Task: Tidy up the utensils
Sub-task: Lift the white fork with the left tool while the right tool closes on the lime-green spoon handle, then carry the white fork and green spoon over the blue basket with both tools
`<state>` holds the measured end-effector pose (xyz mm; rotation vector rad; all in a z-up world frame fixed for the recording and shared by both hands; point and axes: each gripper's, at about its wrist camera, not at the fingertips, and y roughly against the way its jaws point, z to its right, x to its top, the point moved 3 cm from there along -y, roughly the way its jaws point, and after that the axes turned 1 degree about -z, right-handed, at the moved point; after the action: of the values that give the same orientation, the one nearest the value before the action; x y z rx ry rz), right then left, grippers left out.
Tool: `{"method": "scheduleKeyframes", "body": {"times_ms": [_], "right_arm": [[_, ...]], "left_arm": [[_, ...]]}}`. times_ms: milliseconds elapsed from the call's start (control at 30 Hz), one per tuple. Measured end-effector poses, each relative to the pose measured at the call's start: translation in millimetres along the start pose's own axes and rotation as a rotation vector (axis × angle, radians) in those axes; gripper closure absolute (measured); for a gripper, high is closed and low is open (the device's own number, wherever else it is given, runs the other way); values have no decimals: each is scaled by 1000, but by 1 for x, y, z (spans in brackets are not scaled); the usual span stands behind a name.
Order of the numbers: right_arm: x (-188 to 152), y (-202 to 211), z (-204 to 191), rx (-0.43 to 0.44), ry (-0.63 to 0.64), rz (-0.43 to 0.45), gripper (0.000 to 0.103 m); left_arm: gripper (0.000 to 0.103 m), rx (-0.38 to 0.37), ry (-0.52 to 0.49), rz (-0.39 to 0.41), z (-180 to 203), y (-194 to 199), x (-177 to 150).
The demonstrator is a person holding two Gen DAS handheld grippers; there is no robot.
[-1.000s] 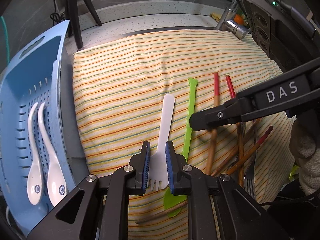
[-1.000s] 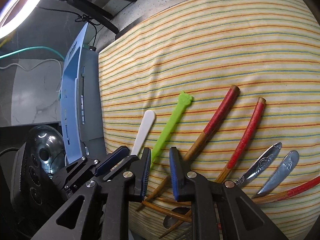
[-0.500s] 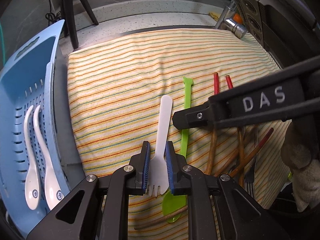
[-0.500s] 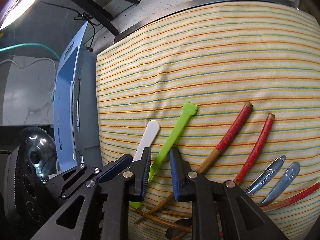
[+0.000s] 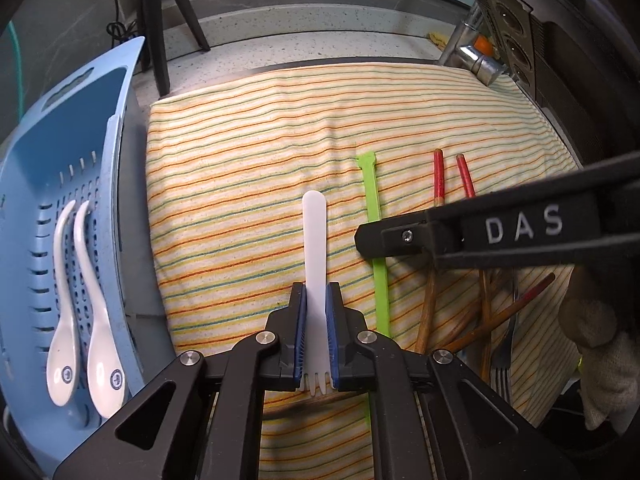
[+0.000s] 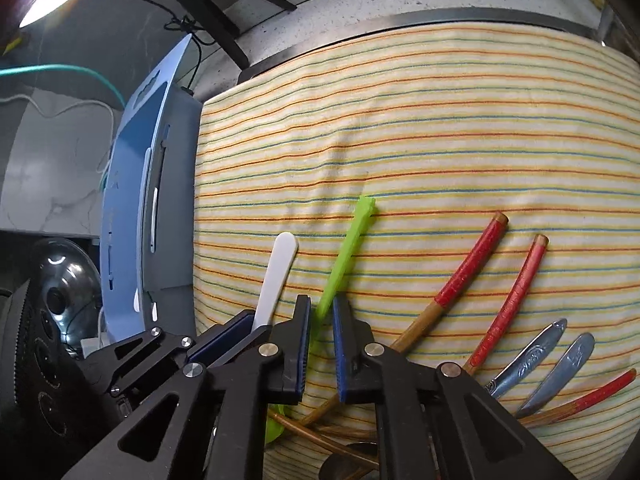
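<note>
My left gripper point(image 5: 316, 296) is shut on a white plastic fork point(image 5: 315, 236) near its tines, its handle pointing away over the striped cloth point(image 5: 248, 168). The fork also shows in the right wrist view point(image 6: 276, 276). My right gripper point(image 6: 321, 312) is open, its jaws either side of a green plastic spoon's handle point(image 6: 344, 256), which lies on the cloth just right of the fork point(image 5: 374, 216). Red-topped wooden chopsticks point(image 6: 468, 276) lie right of it.
A blue slotted basket point(image 5: 44, 208) stands left of the cloth with two white ceramic spoons point(image 5: 80, 304) in it. Metal utensil handles point(image 6: 552, 352) and more chopsticks lie at the right. A tripod leg point(image 5: 154, 28) and a tap point(image 5: 476, 60) stand behind.
My left gripper has closed tighter on the white fork. My right gripper has moved left and now straddles the green spoon's handle.
</note>
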<state>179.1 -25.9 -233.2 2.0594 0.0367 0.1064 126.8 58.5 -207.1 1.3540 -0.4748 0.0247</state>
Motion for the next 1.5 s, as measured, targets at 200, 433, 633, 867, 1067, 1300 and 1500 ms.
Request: {"method": "scheduleKeyframes", "body": {"times_ms": [200,433,633,867,1067,1300,1500], "right_arm": [[-2,7,7,87,-49,42,97],[1,31,4,143,-50,123,100],[-4,46,-9,160,-11,152,100],[-3,76,-25,172,36,236,100],[-4,113,-38,179,87,327,100],[2,131,-37,207,83,344,100],[9,126,-53,243,101,316,100]], "left_arm": [[95,-28,75,56,-5,11,-6],[95,-57,172,148,-17,33,-15],[95,-68,203,192,-25,50,-22],[95,-90,234,258,-32,78,-21],[95,-113,231,316,-25,96,-12],[95,-99,213,334,-28,110,-7],[95,-18,232,349,-52,126,-12]]}}
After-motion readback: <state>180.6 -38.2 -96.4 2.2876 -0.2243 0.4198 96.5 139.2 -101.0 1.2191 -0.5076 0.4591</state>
